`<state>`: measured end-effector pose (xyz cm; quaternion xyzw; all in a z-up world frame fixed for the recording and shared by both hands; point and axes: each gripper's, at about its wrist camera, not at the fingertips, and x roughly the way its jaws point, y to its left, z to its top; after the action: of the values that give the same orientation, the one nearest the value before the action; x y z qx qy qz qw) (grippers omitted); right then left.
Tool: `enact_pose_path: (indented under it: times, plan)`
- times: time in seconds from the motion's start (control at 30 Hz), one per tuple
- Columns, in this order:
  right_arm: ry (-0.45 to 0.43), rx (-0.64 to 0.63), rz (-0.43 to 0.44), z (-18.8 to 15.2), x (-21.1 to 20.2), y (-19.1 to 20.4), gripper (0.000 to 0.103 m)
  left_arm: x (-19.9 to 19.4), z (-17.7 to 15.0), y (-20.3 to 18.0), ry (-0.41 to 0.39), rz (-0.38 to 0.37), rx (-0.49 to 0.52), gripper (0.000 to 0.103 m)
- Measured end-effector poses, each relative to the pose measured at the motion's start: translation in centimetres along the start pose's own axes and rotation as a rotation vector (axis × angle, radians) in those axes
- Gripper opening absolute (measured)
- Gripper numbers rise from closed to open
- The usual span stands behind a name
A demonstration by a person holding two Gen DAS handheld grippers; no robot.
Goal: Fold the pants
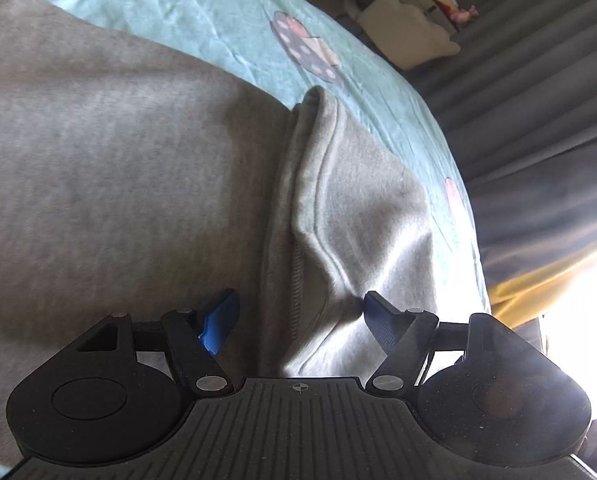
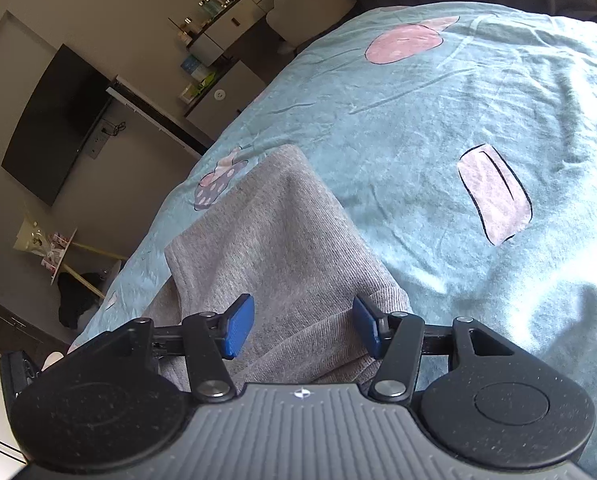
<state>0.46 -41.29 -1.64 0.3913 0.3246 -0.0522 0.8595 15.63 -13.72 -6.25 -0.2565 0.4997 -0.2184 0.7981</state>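
Grey sweatpants lie on a light blue patterned bedsheet. In the left wrist view a folded edge with a seam runs down the middle. My left gripper is open, its blue pads astride that fold just above the cloth. In the right wrist view the end of the grey pants lies on the sheet. My right gripper is open over a ribbed cuff or waistband edge, holding nothing.
The bed's edge runs along the left in the right wrist view, with a wall TV, a dresser and a small round table beyond. Grey curtains and a white chair stand past the bed in the left wrist view.
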Motion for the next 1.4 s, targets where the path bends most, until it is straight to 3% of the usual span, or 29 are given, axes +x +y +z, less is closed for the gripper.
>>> enact_pose_path:
  times: [0.03,0.1,0.27,0.73,1.03,1.33,1.4]
  plan:
    - [0.002,0.006,0.003,0.0,0.1,-0.1,0.055,0.4,0.2,-0.2,0.005,-0.012,0.001,0.074]
    - [0.007,0.012,0.009,0.1,0.3,-0.2,0.055,1.2,0.5,-0.7,0.02,-0.011,0.008,0.064]
    - [0.013,0.025,0.018,0.1,0.6,-0.3,0.055,2.9,1.0,-1.6,0.053,0.014,0.046,0.02]
    - [-0.022,-0.025,0.016,-0.3,-0.5,0.6,0.058,-1.3,1.0,-3.6,-0.002,0.022,0.163,0.016]
    - [-0.036,-0.133,0.002,-0.7,-1.0,2.4,0.063,-3.4,0.9,-1.0,-0.031,0.053,0.133,0.016]
    - [-0.024,-0.132,-0.013,-0.7,-0.7,2.4,0.068,-8.7,2.1,4.0,-0.125,0.207,0.152,0.017]
    - [-0.011,-0.148,-0.013,-0.7,-0.5,2.6,0.068,-9.8,2.3,5.4,-0.145,0.223,0.132,0.021]
